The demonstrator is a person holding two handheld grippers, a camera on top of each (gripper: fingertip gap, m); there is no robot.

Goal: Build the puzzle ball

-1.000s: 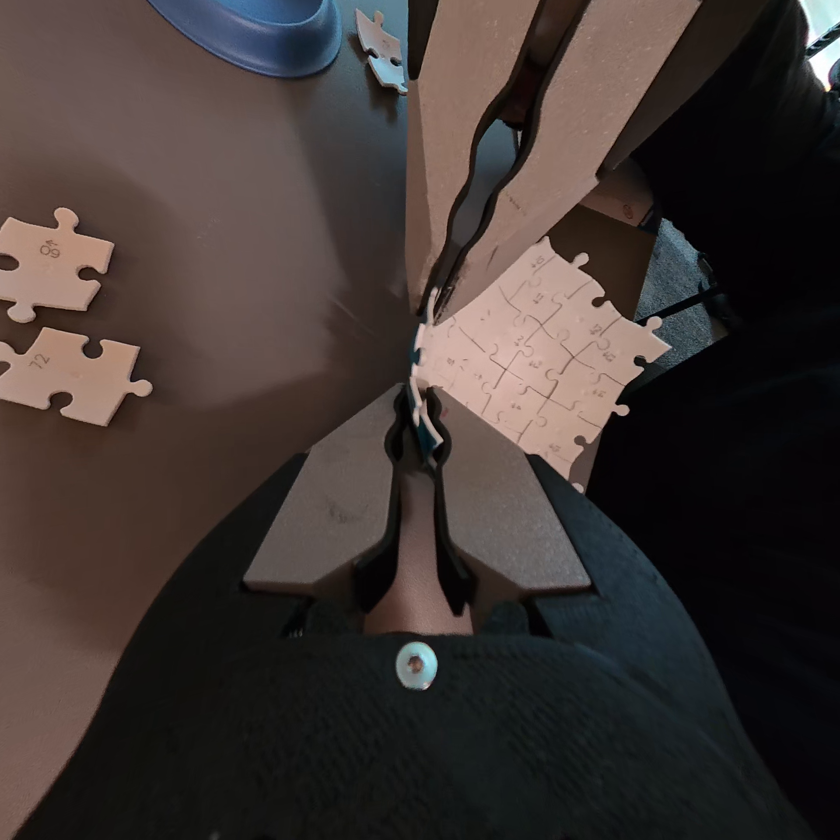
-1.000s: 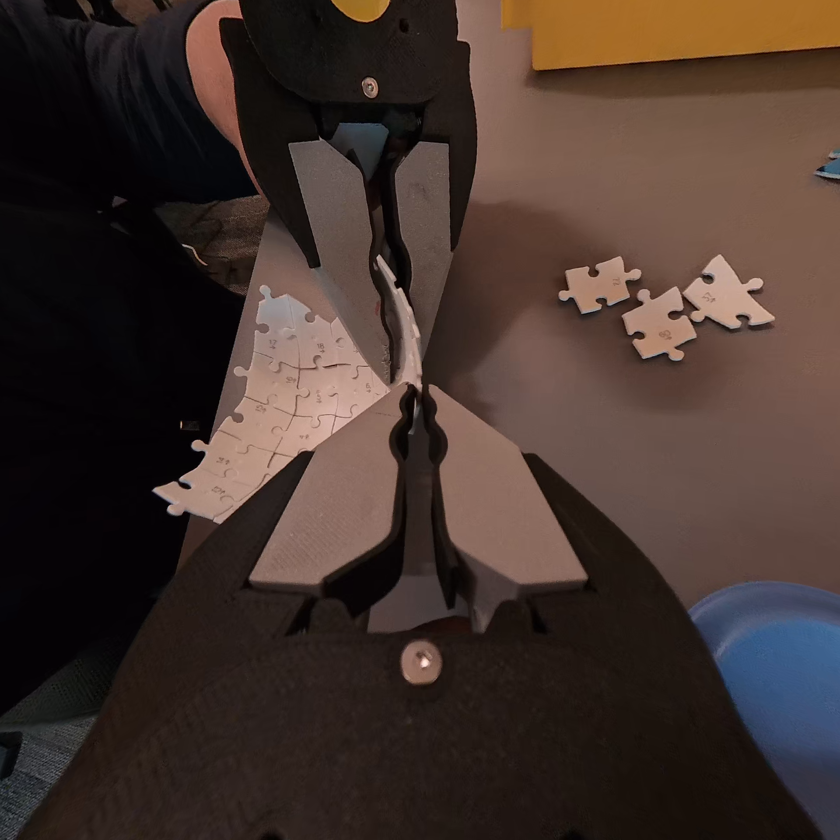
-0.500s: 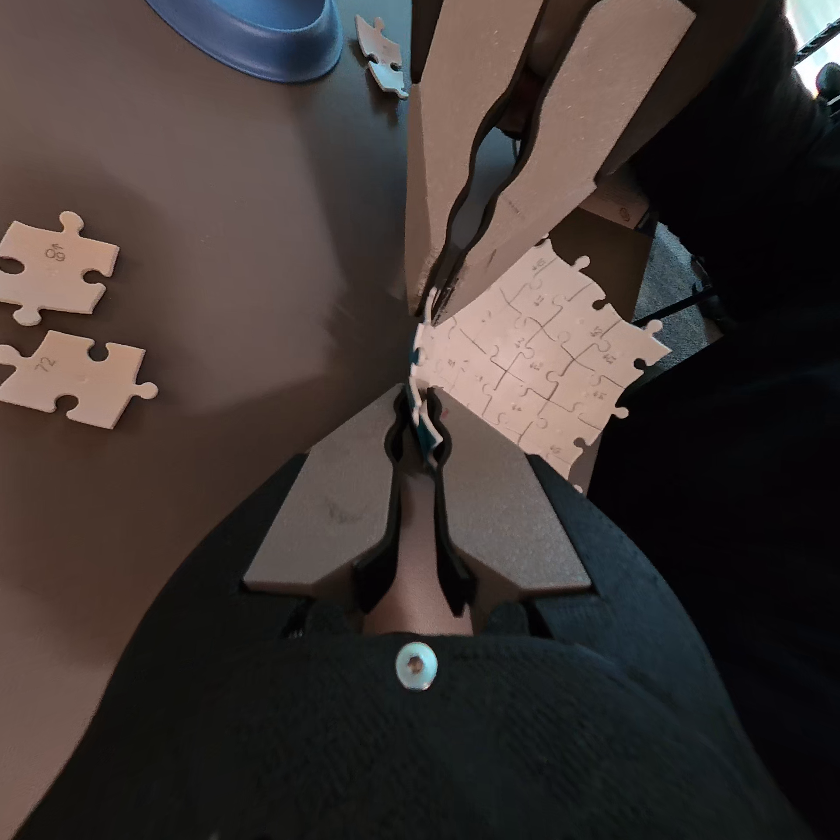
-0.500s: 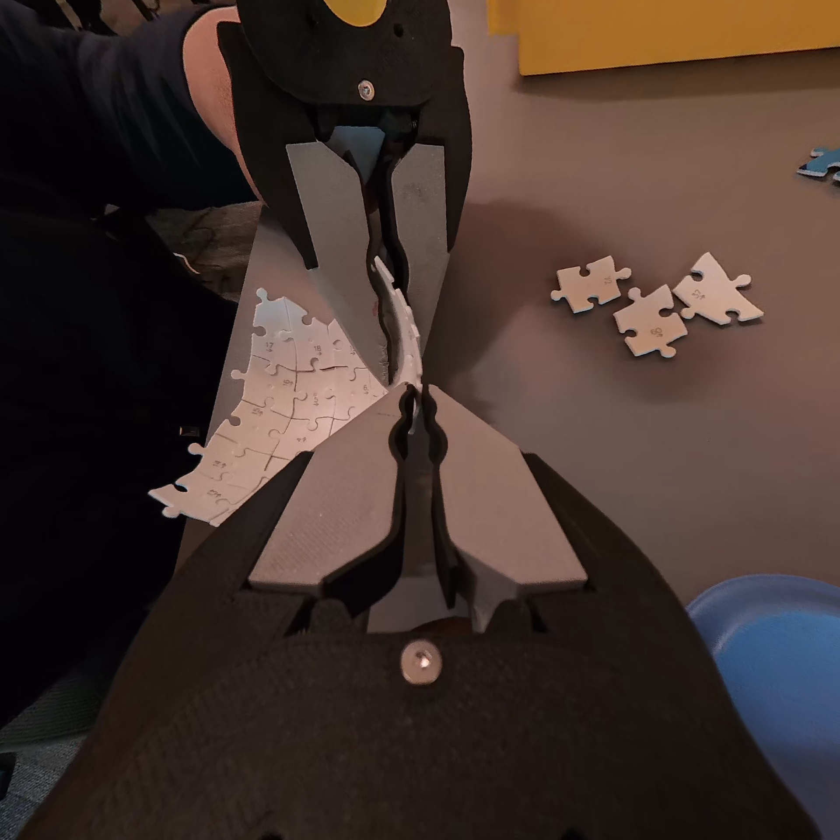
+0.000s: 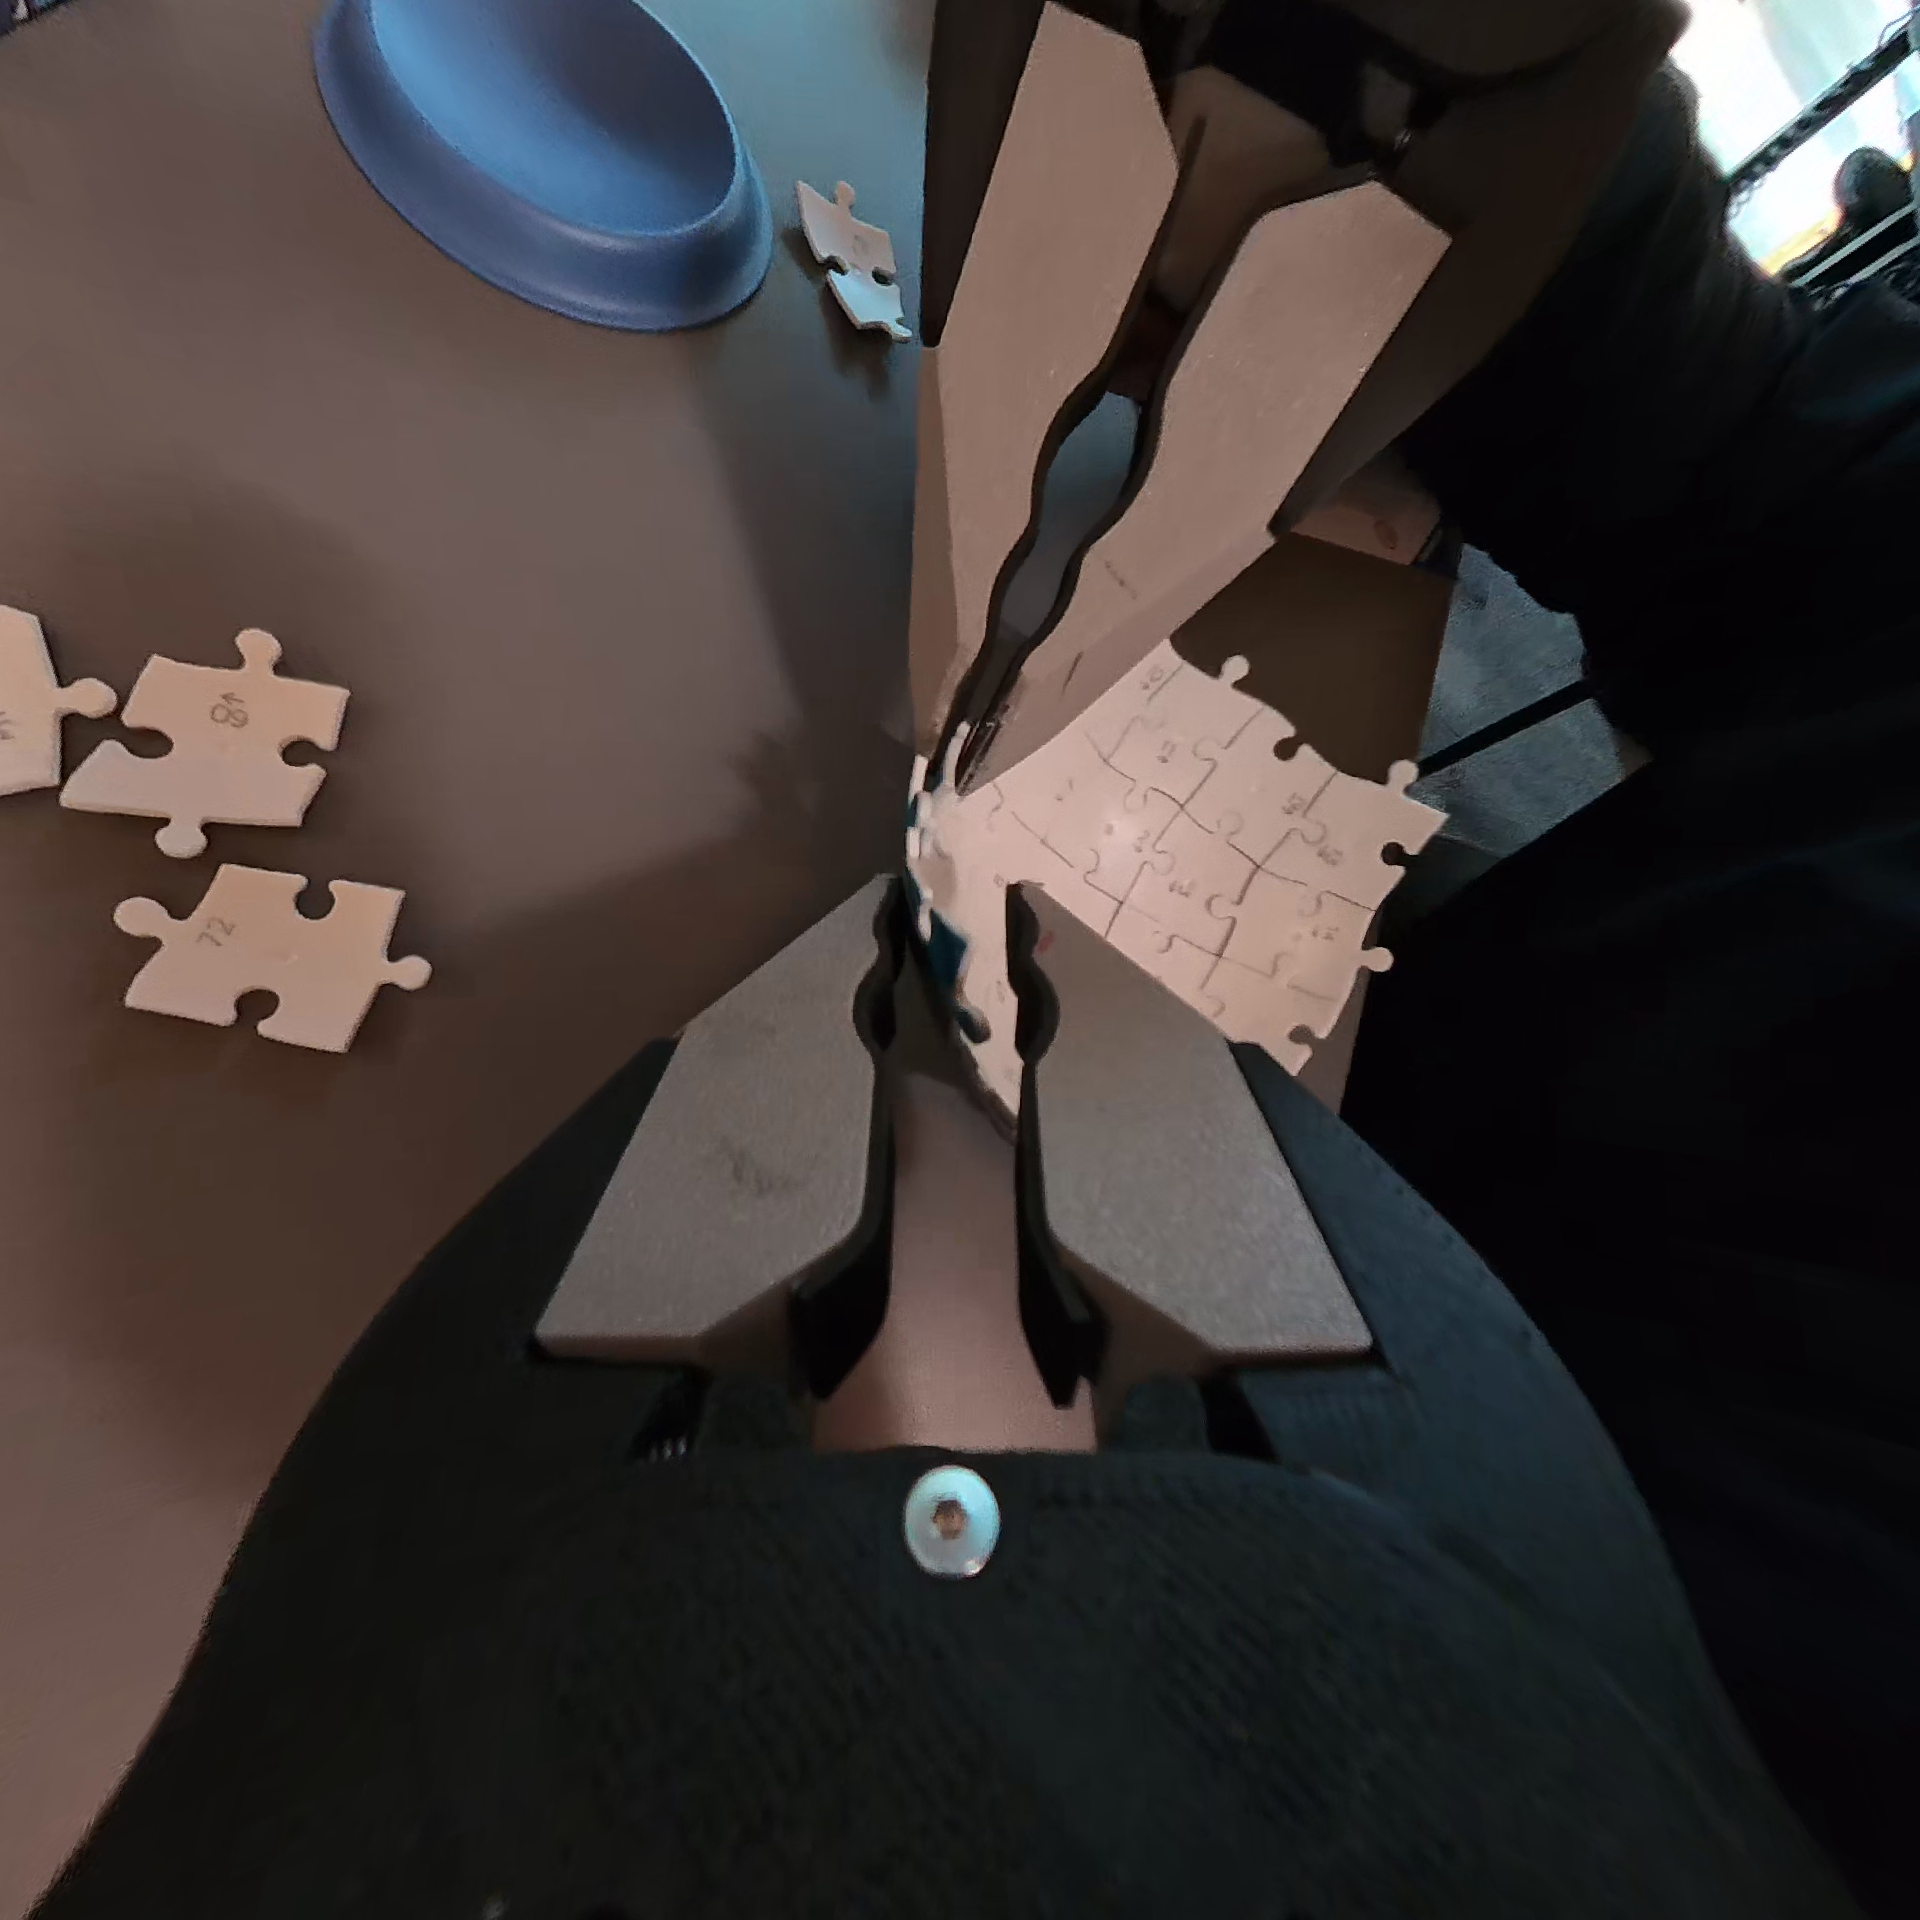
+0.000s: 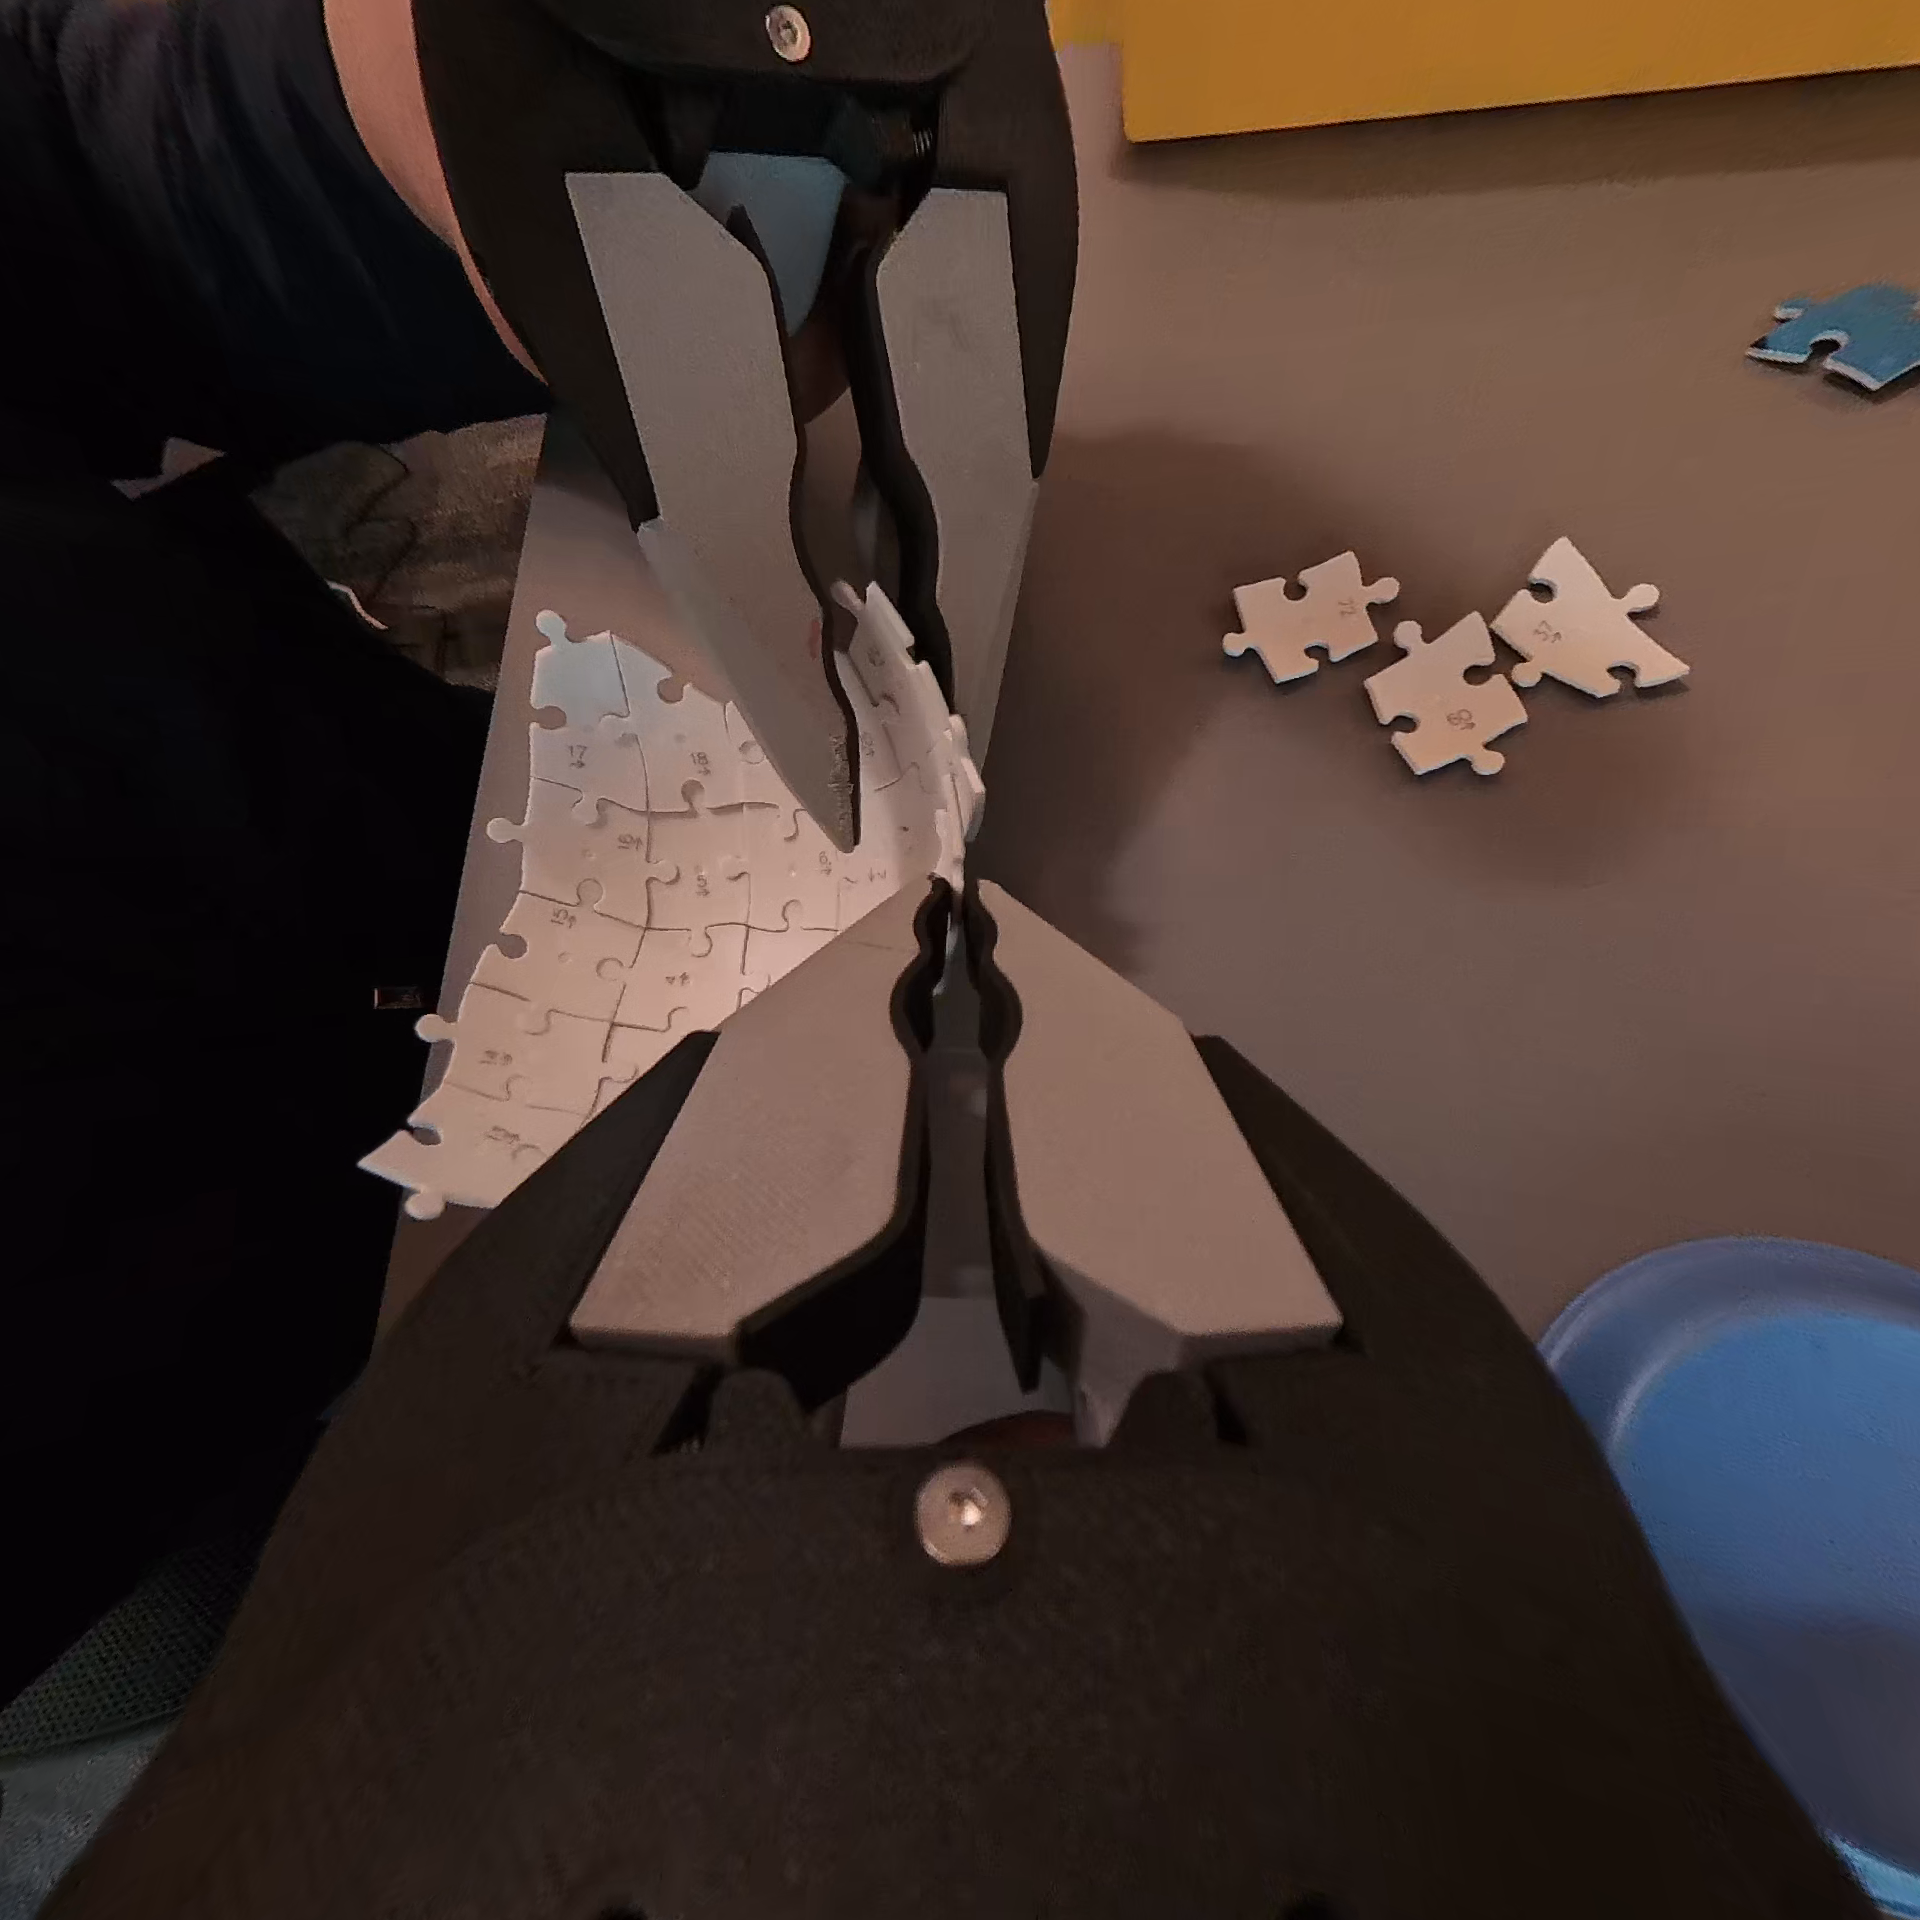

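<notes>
Left gripper (image 5: pixel 951 899): its fingers, pinched on the edge of the curved puzzle panel (image 5: pixel 1205 842) half a second ago, now stand spread, with the panel's edge loose in the gap between them. Right gripper (image 6: pixel 956 899): fingers pressed together on the panel's (image 6: pixel 623 883) near edge, so it alone carries the assembly, held above the table's (image 6: pixel 1299 987) edge. The release suggests that the pressed joint is judged seated, freeing the left gripper for another piece. Loose white pieces (image 6: pixel 1449 660) lie well apart on the table, a further one (image 5: pixel 857 260) just beside the blue bowl (image 5: pixel 582 177); the ball remains far from closed.
</notes>
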